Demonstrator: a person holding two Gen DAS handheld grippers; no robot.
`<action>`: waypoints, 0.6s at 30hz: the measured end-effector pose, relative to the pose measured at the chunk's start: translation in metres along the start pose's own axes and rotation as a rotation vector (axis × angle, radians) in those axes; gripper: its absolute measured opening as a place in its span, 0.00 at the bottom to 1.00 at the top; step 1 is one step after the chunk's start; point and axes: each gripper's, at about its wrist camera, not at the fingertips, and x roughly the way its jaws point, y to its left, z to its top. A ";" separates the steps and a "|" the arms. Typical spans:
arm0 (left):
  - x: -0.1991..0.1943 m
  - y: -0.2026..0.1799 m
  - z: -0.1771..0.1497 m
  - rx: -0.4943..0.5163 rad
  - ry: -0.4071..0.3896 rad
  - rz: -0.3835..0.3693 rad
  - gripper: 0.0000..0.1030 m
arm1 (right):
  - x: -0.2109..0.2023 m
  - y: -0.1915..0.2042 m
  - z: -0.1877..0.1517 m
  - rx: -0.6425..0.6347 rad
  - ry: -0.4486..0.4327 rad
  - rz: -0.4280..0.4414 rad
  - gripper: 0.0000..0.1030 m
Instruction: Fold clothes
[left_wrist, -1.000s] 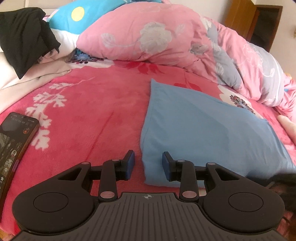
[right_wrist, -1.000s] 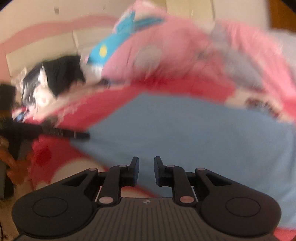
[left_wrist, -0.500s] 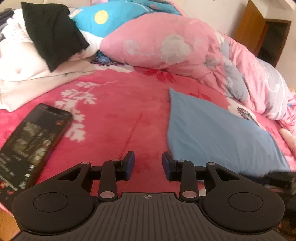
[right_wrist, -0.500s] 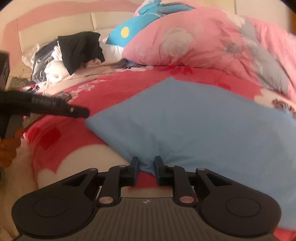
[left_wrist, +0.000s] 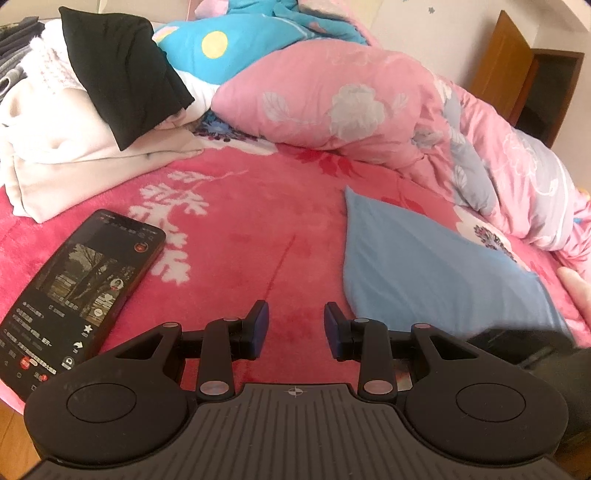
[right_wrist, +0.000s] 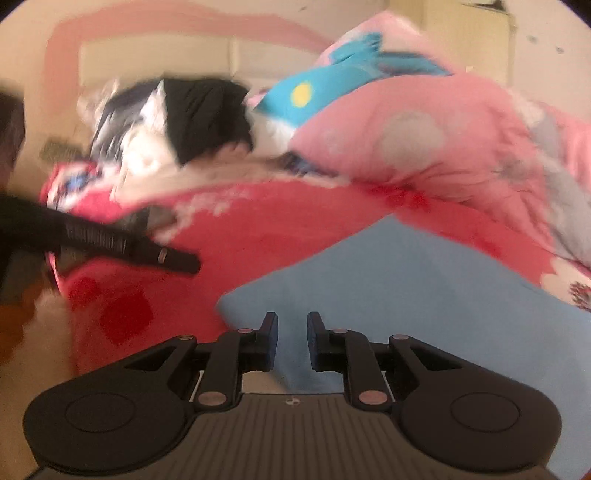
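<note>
A folded light blue garment (left_wrist: 424, 266) lies flat on the red floral blanket (left_wrist: 240, 229); it also shows in the right wrist view (right_wrist: 424, 295). My left gripper (left_wrist: 295, 328) is open and empty above the blanket, just left of the garment's near corner. My right gripper (right_wrist: 291, 339) is open and empty, over the garment's near edge. The left gripper's body (right_wrist: 110, 243) shows at the left of the blurred right wrist view.
A phone (left_wrist: 74, 291) with a lit screen lies on the blanket at the left. A pile of white and black clothes (left_wrist: 92, 92) sits at the back left. A pink quilt (left_wrist: 351, 107) and blue pillow (left_wrist: 236, 44) lie behind. A wooden door (left_wrist: 517, 77) stands far right.
My left gripper has moved left, off the blue garment and toward the phone. My right gripper has shifted over the garment's near edge. Both stayed open.
</note>
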 end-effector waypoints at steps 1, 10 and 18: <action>0.000 -0.002 0.000 0.008 0.000 0.003 0.31 | 0.009 0.005 -0.004 -0.003 0.029 0.006 0.18; 0.006 -0.012 0.006 0.029 0.003 0.017 0.35 | 0.012 0.028 -0.002 -0.070 0.013 0.048 0.19; 0.014 -0.050 0.015 0.100 -0.015 -0.066 0.35 | -0.076 -0.004 -0.011 0.081 -0.172 0.075 0.18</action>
